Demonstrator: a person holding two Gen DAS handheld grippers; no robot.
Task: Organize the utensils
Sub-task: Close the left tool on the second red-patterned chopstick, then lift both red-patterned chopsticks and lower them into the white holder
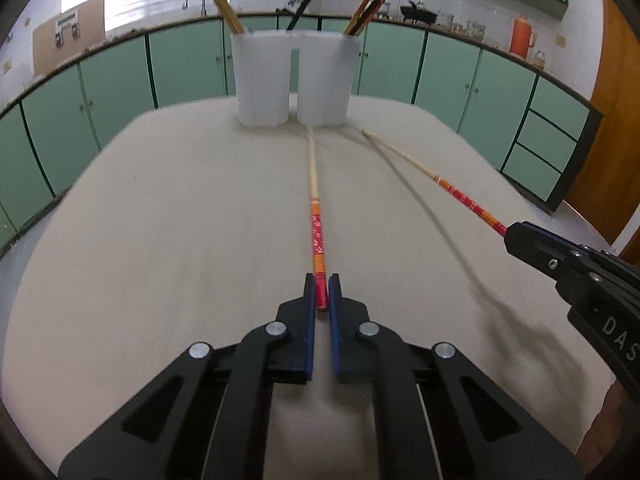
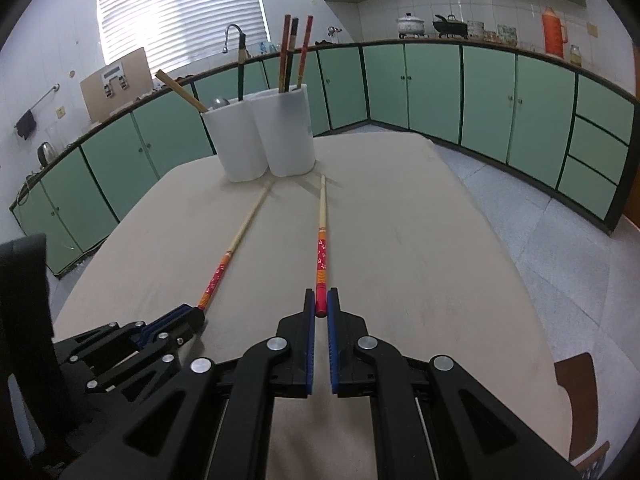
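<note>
Two chopsticks with red patterned handles and pale tips point toward two white cups at the far end of the beige table (image 1: 160,220). My left gripper (image 1: 322,289) is shut on the handle end of one chopstick (image 1: 316,216), which lies with its tip near the right cup (image 1: 326,80). My right gripper (image 2: 321,301) is shut on the handle end of the other chopstick (image 2: 322,232), held slightly above the table over its shadow. In the left wrist view the right gripper (image 1: 510,236) enters at the right edge. In the right wrist view the left gripper (image 2: 196,316) sits low on the left.
The left cup (image 1: 262,80) holds light wooden chopsticks (image 1: 222,2) and a dark one. The right cup holds several red and dark chopsticks (image 1: 374,0). Green cabinets (image 2: 432,88) ring the room. A wooden chair (image 2: 576,400) stands by the table's near right corner.
</note>
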